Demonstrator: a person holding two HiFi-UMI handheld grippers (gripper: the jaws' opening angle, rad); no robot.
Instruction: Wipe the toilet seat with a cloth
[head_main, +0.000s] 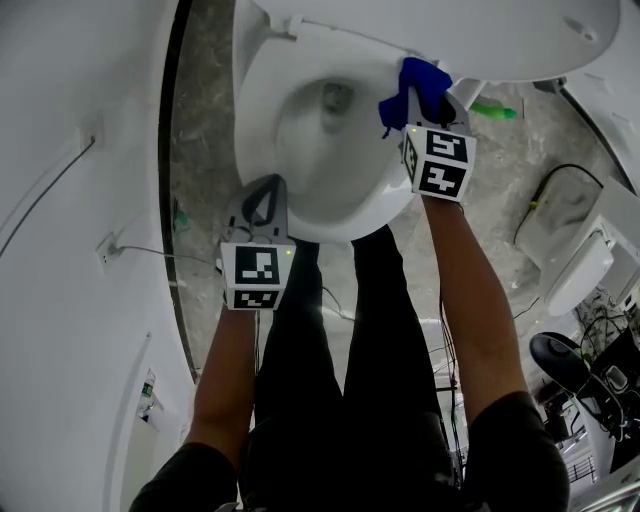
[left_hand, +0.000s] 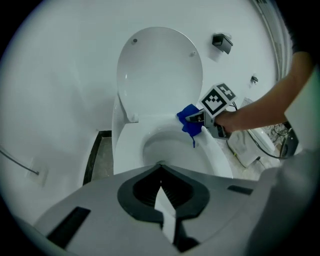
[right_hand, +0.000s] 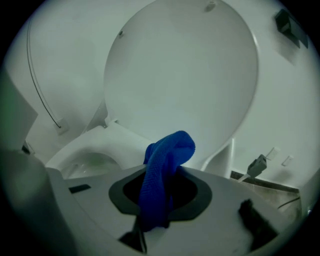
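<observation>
Your right gripper (head_main: 428, 105) clamps the blue cloth (head_main: 412, 82) at the far right rim of the toilet seat (head_main: 255, 125). Your left gripper (head_main: 262, 200) is closed and empty, hovering by the seat's near left edge.

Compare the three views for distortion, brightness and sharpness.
Head view: bright, sharp, straight lines bow slightly. Left gripper view: fisheye circle with black corners, raised white toilet lid well lit. Right gripper view: dimmer, greyish, fisheye too; blue woven cloth looms close.

At the toilet seat (left_hand: 124, 150), blue cloth (left_hand: 187, 126) in right hand-held gripper (left_hand: 195, 119)
</observation>
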